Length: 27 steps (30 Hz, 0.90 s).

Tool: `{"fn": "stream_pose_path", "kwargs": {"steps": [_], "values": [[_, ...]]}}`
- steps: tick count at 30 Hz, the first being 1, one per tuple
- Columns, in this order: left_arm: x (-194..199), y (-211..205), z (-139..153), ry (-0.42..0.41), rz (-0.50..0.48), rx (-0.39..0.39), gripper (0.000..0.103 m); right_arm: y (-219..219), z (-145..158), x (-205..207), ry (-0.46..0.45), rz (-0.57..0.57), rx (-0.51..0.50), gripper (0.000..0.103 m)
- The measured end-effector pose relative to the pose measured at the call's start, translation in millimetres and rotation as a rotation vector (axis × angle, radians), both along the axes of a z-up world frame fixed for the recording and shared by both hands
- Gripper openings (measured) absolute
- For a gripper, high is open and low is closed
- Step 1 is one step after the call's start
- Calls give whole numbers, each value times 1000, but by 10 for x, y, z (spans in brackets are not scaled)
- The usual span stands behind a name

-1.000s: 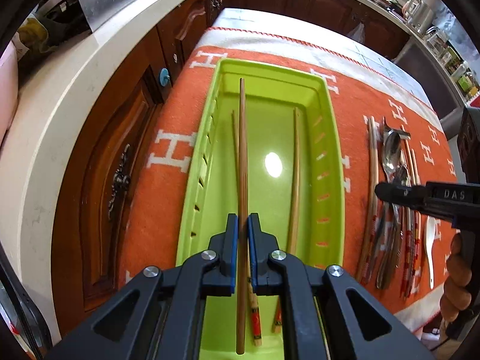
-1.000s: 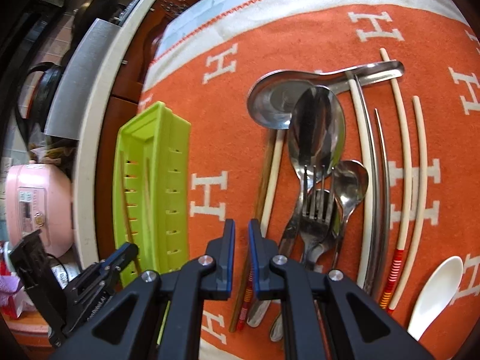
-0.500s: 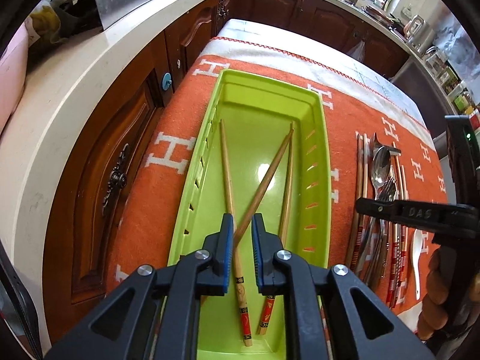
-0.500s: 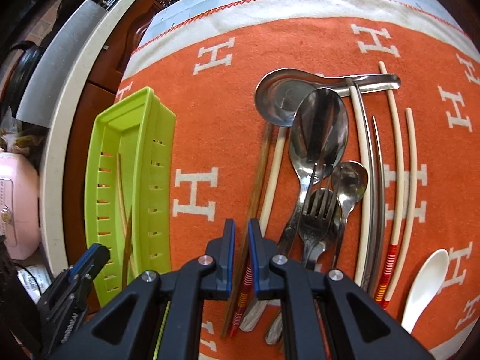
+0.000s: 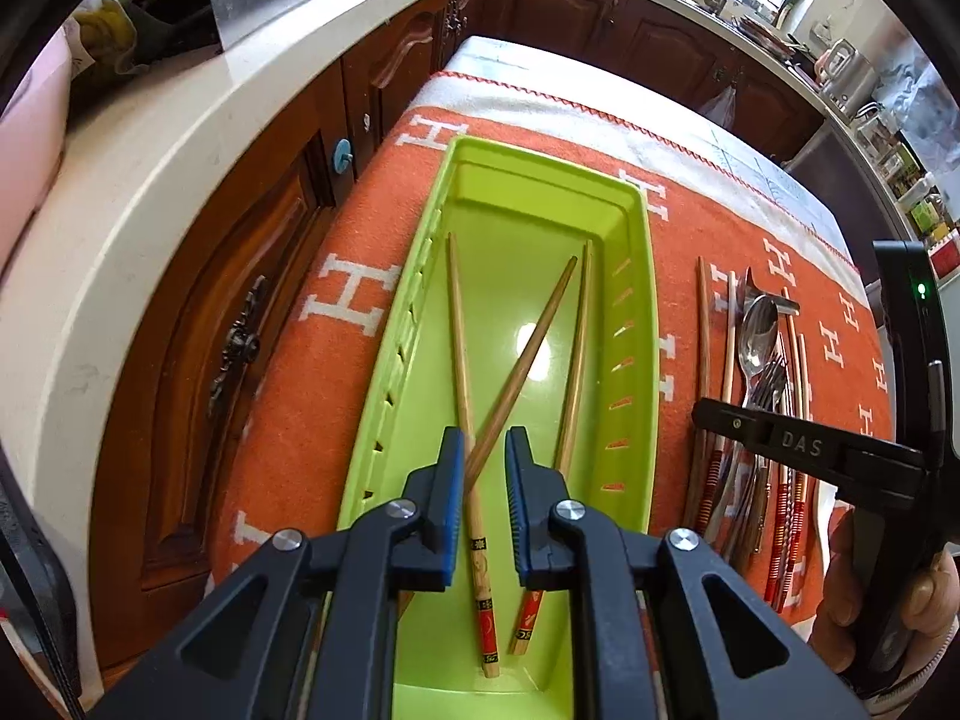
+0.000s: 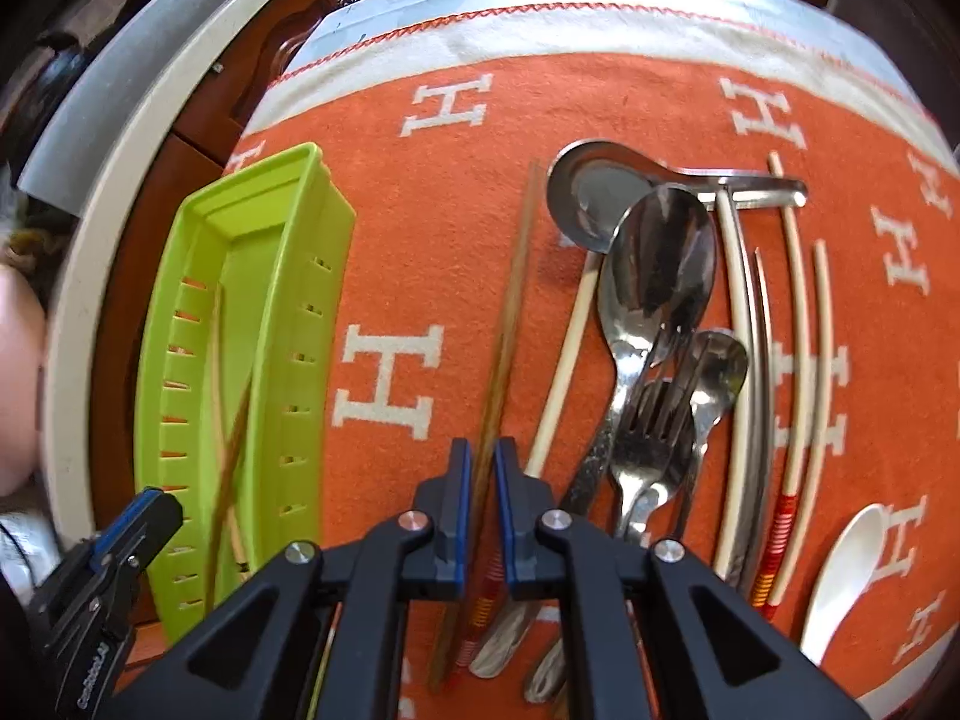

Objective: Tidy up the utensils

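Three chopsticks point(image 5: 462, 360) are seen loose in the green tray point(image 5: 636, 312). The left gripper point(image 5: 483, 468), jaws just opened, holds nothing. The right gripper point(image 6: 480, 480) is clamped on a brown chopstick point(image 6: 510, 312).

3 chopsticks point(image 5: 462, 360) in 1 tray point(image 5: 639, 324)

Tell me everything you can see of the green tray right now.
The green tray is a long, shallow bin of glossy lime plastic, with slotted side walls and a flat floor. It sits on the orange cloth, near the table's edge. Three wooden chopsticks lie inside, two crossed. Neither gripper touches it.
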<state>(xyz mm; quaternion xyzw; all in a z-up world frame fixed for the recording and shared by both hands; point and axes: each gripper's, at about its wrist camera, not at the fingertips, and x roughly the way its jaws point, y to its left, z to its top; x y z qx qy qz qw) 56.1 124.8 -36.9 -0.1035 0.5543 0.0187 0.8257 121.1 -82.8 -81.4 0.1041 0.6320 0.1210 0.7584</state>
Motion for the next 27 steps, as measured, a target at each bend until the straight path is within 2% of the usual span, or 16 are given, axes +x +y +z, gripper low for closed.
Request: {"fn": "stream_pose_path", "kwargs": {"steps": [4, 8, 12, 20, 27], "values": [[-70, 41, 164, -50, 26, 41, 28, -141, 141, -137, -5, -8, 107, 6], [-132, 70, 285, -79, 47, 68, 31, -170, 404, -264, -14, 18, 258, 6], [-186, 95, 376, -98, 52, 88, 31, -21, 551, -389, -11, 77, 346, 6], [-276, 152, 431, -104, 73, 98, 31, 267, 387, -413, 42, 110, 366, 7], [-260, 89, 362, -87, 54, 101, 31, 306, 373, -419, 17, 131, 351, 7]]}}
